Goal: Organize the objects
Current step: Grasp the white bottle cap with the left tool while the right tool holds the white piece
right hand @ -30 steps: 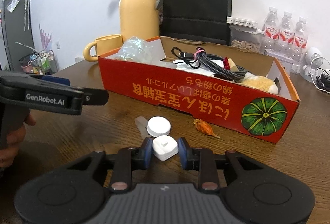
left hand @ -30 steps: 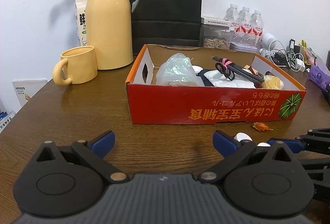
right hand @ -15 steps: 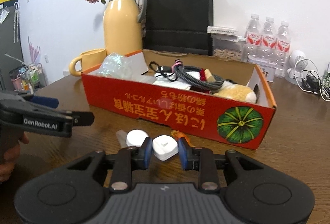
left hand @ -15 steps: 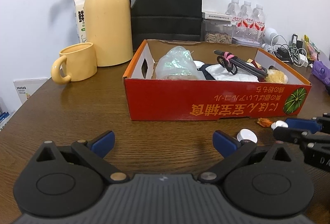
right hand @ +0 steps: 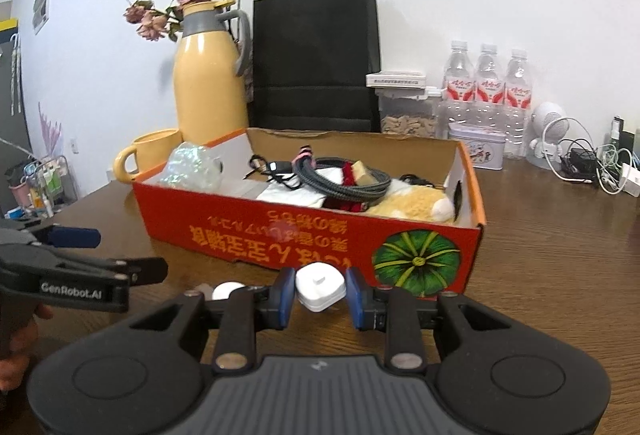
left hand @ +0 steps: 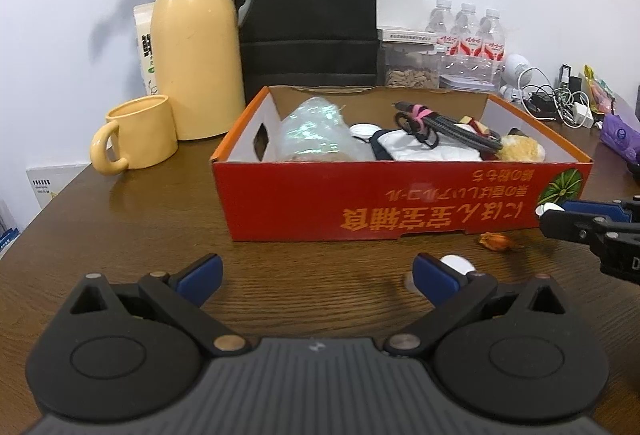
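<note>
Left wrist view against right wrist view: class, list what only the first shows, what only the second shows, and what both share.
Only the left wrist view shows the dried orange flower bud lying on the brown wooden table and the purple pouch at the right edge.

Only the right wrist view shows the small white plastic adapter squarely pinched in the right claw, a person's fingers, and a metal tin.

Both show the red cardboard box, yellow jug, yellow mug, black paper bag, three water bottles, and the open left claw.
</note>
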A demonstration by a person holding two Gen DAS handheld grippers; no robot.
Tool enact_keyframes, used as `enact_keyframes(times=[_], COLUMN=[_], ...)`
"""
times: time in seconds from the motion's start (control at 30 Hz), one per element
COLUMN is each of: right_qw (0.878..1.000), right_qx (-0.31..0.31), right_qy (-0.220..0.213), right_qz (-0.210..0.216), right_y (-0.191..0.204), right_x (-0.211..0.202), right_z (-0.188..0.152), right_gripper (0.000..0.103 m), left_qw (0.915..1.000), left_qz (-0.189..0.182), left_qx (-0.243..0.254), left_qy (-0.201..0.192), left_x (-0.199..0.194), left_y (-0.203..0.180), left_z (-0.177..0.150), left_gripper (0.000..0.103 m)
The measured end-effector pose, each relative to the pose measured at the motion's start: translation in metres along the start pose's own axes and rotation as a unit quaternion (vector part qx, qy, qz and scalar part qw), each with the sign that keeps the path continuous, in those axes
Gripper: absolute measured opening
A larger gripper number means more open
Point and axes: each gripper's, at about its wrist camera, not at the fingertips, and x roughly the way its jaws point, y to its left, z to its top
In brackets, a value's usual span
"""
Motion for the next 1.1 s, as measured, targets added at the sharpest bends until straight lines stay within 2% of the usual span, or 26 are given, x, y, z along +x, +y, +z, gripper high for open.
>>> enact_keyframes(times=[0.37,0.5,0.73,0.87,0.93,0.97,1.0,1.03,1.1], right_qw=[1.000,1.000,1.000,1.000,1.000,1.000,1.000,1.000,1.000], right_qx=[0.013,0.012,0.006,0.006,0.006,0.005,0.005,0.005,0.005], right_qy=[-0.005,-0.005,-0.004,-0.004,-0.003,-0.003,-0.002,-0.001,0.000], right_qz=[-0.018,-0.018,-0.018,-0.018,-0.018,-0.018,-0.018,-0.018,-0.018], right_y=[-0.020,-0.021,-0.018,-0.017,-0.017,-0.017,-0.017,-0.017,-0.017], right_x=[-0.002,-0.003,-0.002,-0.002,-0.002,-0.002,-0.001,-0.001,-0.001], right_z=[0.000,0.000,-0.001,-0.001,-0.001,-0.001,-0.001,-0.001,-0.001], right_gripper=[0.027,0.027,0.027,0.027,0.027,0.027,0.027,0.027,0.027], left_qw=[0.9989,0.9980,0.9956,0.9937,0.9924,0.9921,0.9913,0.9906,0.9893], left_qz=[-0.016,-0.027,-0.057,-0.070,-0.076,-0.077,-0.079,-0.083,-0.093], left_qx=[0.042,0.057,0.074,0.088,0.096,0.099,0.103,0.106,0.109], left_qy=[-0.007,-0.004,0.010,0.006,0.012,0.015,0.018,0.022,0.031], left_x=[0.003,0.004,0.011,0.016,0.021,0.023,0.025,0.027,0.029], left_y=[-0.035,-0.041,-0.050,-0.059,-0.064,-0.066,-0.068,-0.069,-0.069], left_z=[0.002,0.000,-0.002,0.002,0.004,0.004,0.004,0.004,0.002], left_gripper=[0.103,0.092,0.084,0.074,0.073,0.069,0.058,0.052,0.030])
